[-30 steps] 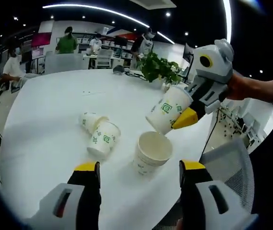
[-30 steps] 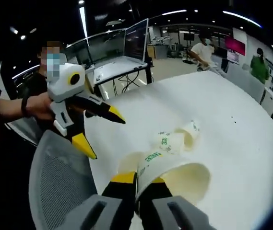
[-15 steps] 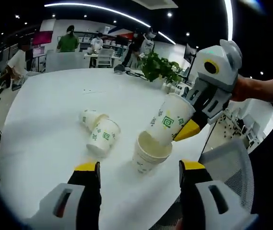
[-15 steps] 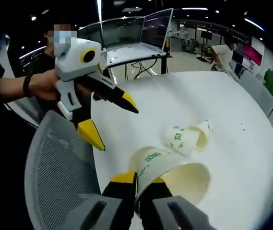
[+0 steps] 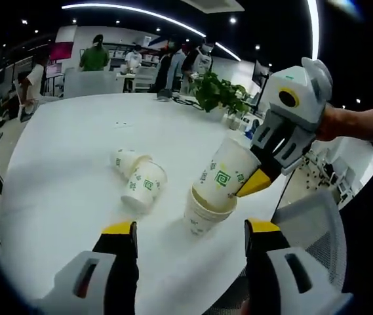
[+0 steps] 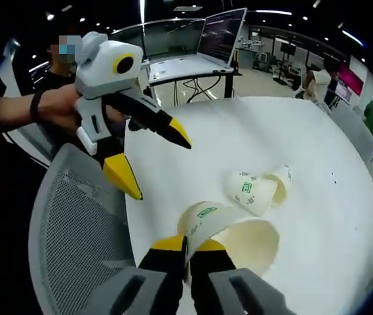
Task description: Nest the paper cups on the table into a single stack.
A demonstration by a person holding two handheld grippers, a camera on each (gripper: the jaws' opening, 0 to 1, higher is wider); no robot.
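Cups are partly stacked: the right gripper point(image 5: 259, 172) pinches the rim of one paper cup point(image 5: 223, 175), whose bottom sits tilted inside the standing cup point(image 5: 202, 213) near the table point(image 5: 61, 151) edge. Two more cups point(image 5: 137, 177), nested and lying on their sides, wait farther in. The left gripper point(image 5: 189, 236) hovers wide open and empty. The right gripper view shows the grey chair point(image 6: 75, 223) beside the table

The held cup point(image 5: 224, 173) hides its own base inside the standing cup point(image 5: 202, 216); the farther fallen cup point(image 5: 123, 159) lies partly behind its neighbour point(image 5: 143, 185).
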